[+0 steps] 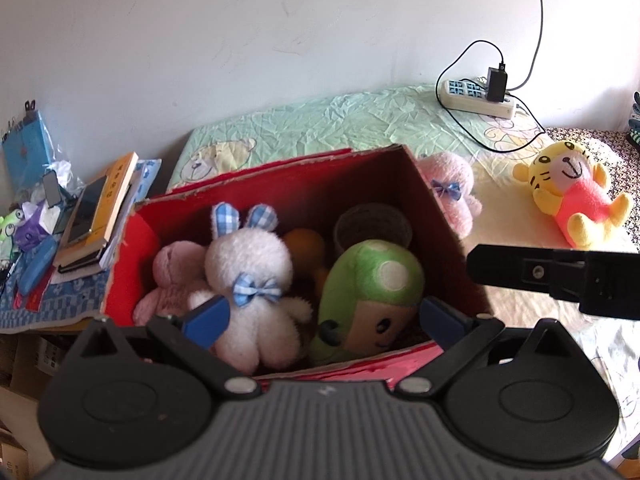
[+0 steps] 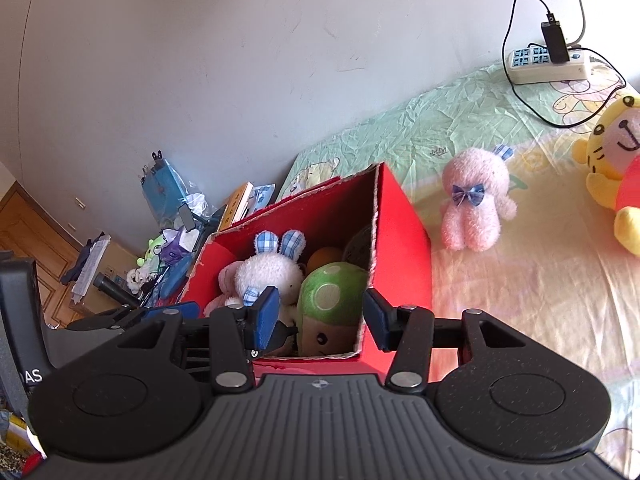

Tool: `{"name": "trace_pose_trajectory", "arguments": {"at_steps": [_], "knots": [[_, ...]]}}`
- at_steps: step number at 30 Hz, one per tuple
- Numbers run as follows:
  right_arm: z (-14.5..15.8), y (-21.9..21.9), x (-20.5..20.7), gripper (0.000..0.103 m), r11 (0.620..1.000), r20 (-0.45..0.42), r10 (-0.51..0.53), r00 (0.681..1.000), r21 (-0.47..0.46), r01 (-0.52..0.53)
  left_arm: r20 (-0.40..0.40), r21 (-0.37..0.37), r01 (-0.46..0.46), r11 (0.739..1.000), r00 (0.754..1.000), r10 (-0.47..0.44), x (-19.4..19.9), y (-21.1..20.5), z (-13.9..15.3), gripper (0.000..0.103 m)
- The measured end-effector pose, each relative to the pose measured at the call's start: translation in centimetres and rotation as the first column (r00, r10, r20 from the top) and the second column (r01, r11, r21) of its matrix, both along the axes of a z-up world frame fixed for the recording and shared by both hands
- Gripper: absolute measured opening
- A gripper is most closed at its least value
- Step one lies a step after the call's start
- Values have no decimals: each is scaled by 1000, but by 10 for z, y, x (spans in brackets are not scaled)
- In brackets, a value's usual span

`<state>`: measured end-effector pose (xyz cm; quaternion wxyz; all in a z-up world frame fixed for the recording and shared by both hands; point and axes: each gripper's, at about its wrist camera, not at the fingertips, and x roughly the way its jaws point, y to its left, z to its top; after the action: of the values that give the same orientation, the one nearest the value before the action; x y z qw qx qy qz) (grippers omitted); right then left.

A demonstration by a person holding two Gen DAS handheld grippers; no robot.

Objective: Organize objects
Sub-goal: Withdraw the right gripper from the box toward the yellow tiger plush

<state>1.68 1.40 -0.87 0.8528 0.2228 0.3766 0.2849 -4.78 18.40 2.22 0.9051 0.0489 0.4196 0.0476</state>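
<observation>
A red cardboard box (image 1: 280, 176) (image 2: 404, 232) stands on the bed and holds a white bunny (image 1: 252, 272) (image 2: 268, 272), a green mushroom plush (image 1: 372, 292) (image 2: 332, 300), a pink plush (image 1: 172, 276) and an orange toy (image 1: 306, 240). My left gripper (image 1: 324, 316) is open and empty just above the box's near side. My right gripper (image 2: 320, 316) is open and empty above the box's near right corner; its body shows in the left wrist view (image 1: 560, 276). A pink bunny (image 1: 452, 192) (image 2: 476, 200) and a yellow tiger plush (image 1: 572, 196) (image 2: 616, 160) lie on the bed outside the box.
A power strip (image 1: 480, 98) (image 2: 548, 64) with charger and cables lies on the bed by the wall. A cluttered side table (image 1: 60, 300) with books (image 1: 100, 212), a phone and small toys stands left of the box.
</observation>
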Motion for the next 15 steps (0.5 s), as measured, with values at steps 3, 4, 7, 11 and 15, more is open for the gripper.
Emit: {"name": "trace_pose_trajectory", "arguments": {"at_steps": [3, 4, 7, 11, 15], "knots": [[1, -16, 2, 51, 1000, -4, 0, 1000, 14, 1, -2, 7, -1, 1000, 1000, 1, 3, -14, 2, 100], [1, -21, 3, 51, 1000, -5, -2, 1000, 20, 2, -2, 9, -2, 1000, 1000, 2, 4, -19, 3, 100], [0, -37, 5, 51, 1000, -8, -6, 1000, 25, 6, -2, 9, -1, 1000, 1000, 1, 7, -33, 6, 100], [-2, -56, 7, 51, 999, -11, -9, 1000, 36, 9, 6, 20, 6, 1000, 1000, -6, 11, -55, 11, 100], [-7, -75, 10, 51, 999, -22, -13, 1000, 43, 14, 7, 26, 16, 1000, 1000, -17, 15, -77, 14, 100]]}}
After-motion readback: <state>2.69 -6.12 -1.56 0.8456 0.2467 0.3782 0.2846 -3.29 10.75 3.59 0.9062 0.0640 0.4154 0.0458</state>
